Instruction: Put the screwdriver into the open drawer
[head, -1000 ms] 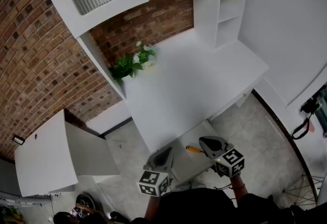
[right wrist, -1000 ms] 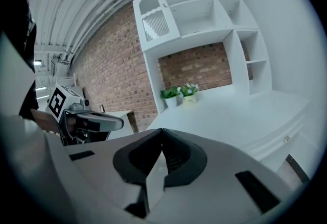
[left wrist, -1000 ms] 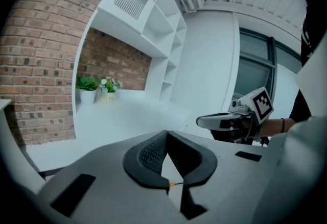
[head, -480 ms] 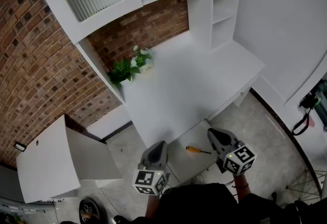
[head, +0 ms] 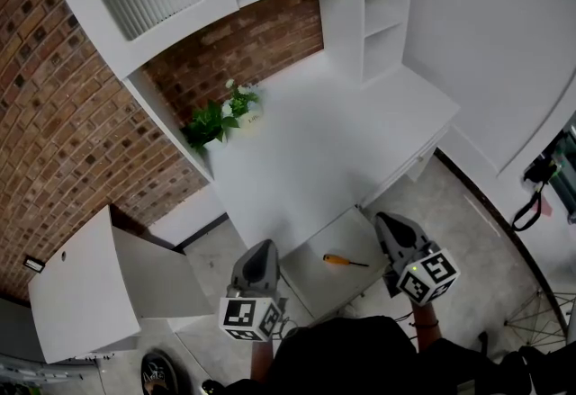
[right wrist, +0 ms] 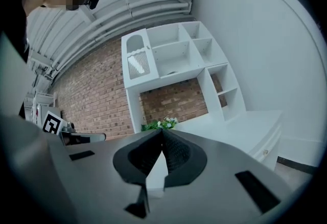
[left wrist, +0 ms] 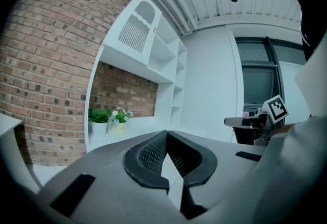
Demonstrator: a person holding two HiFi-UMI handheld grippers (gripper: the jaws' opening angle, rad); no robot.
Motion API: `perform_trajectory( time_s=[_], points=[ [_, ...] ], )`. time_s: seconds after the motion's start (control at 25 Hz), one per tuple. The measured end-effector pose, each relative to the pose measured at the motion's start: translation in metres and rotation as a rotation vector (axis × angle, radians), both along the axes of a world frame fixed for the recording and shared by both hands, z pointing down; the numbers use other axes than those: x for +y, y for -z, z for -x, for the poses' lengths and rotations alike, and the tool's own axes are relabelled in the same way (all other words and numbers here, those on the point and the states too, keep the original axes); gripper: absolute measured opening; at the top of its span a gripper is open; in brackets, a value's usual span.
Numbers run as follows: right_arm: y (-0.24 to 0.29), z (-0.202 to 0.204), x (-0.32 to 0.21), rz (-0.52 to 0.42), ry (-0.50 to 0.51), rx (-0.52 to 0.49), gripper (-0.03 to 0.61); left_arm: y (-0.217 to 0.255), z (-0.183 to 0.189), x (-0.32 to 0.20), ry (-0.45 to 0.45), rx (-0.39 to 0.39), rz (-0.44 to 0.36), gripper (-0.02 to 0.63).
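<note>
Lying loose in the open drawer [head: 317,287], the screwdriver [head: 345,261] may roll if the left gripper [head: 262,249] or right gripper [head: 390,225], both with jaws closed on nothing, knocks the drawer.

We are looking steeply down from the head, high over the white desk [head: 333,141]; the cameras on the left gripper [head: 262,247] and right gripper [head: 387,222] are looking level along their jaws, low by the desk's front; all three are sharing the plant [head: 216,121] and shelves [head: 382,24].

A white desk [head: 333,150] bears potted plants [head: 219,120]; the screwdriver [head: 340,261] lies in its open drawer [head: 310,283].
</note>
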State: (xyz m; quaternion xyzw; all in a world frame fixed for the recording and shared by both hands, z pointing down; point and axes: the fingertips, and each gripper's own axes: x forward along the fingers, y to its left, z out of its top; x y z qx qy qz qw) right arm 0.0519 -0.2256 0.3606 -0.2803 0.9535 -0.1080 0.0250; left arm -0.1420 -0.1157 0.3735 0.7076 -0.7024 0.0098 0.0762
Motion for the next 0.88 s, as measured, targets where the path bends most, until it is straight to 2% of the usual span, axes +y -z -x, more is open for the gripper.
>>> perform_trajectory(
  time_s=[0.88],
  points=[
    [-0.002, -0.017, -0.007, -0.001, -0.032, 0.0, 0.015, 0.007, 0.003, 0.003, 0.031, -0.045, -0.014, 0.008]
  ],
)
